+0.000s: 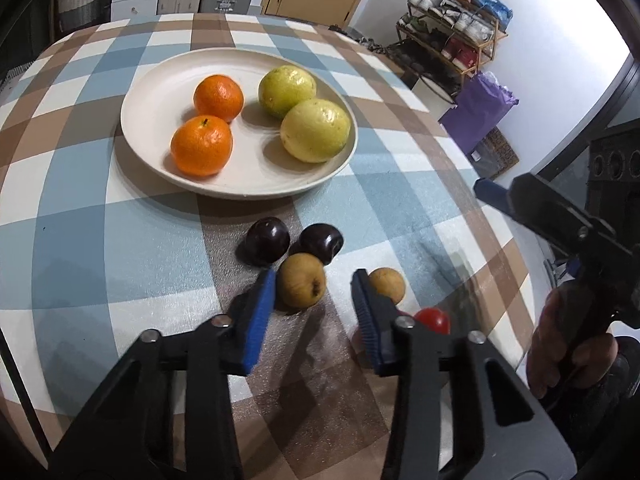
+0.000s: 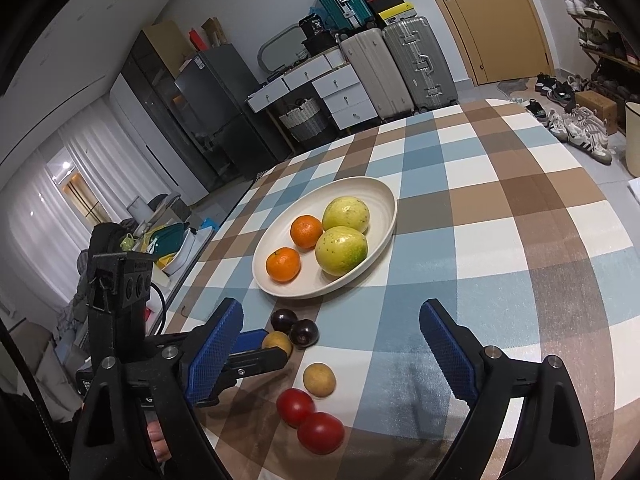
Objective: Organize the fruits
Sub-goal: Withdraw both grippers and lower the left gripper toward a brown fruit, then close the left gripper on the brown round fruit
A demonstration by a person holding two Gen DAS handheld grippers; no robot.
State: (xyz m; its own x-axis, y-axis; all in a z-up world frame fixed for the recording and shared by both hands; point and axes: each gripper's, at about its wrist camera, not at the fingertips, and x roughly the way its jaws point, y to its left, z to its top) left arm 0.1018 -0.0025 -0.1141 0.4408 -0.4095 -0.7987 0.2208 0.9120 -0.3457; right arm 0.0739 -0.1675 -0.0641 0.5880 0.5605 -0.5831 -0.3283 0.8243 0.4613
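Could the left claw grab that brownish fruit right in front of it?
Probably yes: the left claw is open with the brownish fruit sitting between its fingers, though the dark plum touching it may get nudged.

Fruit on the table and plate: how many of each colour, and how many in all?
Orange: 2, on the plate
Yellow-green: 2, on the plate
Dark purple: 2, on the table
Tan: 2, on the table
Red: 2, on the table
Total: 10
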